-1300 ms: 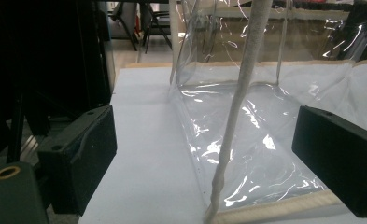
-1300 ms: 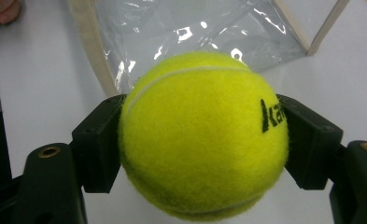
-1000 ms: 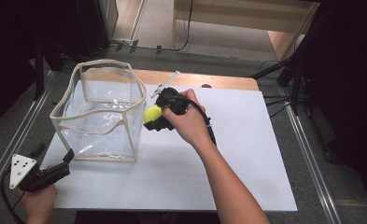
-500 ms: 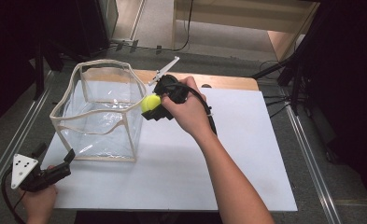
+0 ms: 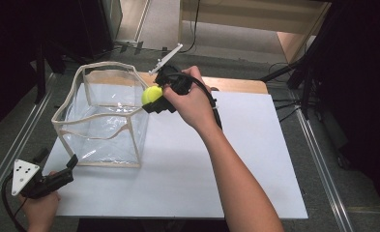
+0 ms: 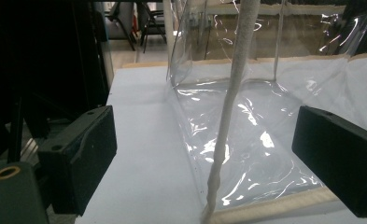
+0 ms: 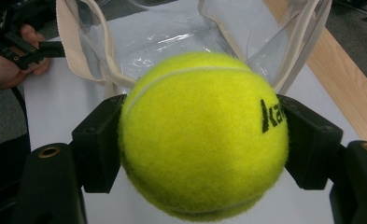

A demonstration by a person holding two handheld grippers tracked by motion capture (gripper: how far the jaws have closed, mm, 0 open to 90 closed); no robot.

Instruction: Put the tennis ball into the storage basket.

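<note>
My right tool [image 5: 154,100] pinches the tennis ball [image 5: 152,94] across its middle at the clear bag's [image 5: 103,123] rim, light, fuzzy and springy I judge, while my left tool [image 5: 57,175] sits open.

A fuzzy yellow-green tennis ball [image 7: 202,135] bears black lettering; the clear plastic bag [image 5: 103,118] has cream fabric trim; the white-topped bench [image 5: 187,164] shows a wooden edge.

Table: light wooden tabletop [image 5: 236,85] under a white sheet [image 5: 187,164] | Floor: grey carpet [image 5: 323,145], pale strip [image 5: 163,24] beyond table | Rails: silver metal rails [image 5: 13,145] at both sides | Surroundings: black panels [image 5: 357,58], dark stand legs [image 5: 294,72], black floor cable [image 5: 196,29] | Far: chairs [image 6: 148,23] in lit room
</note>
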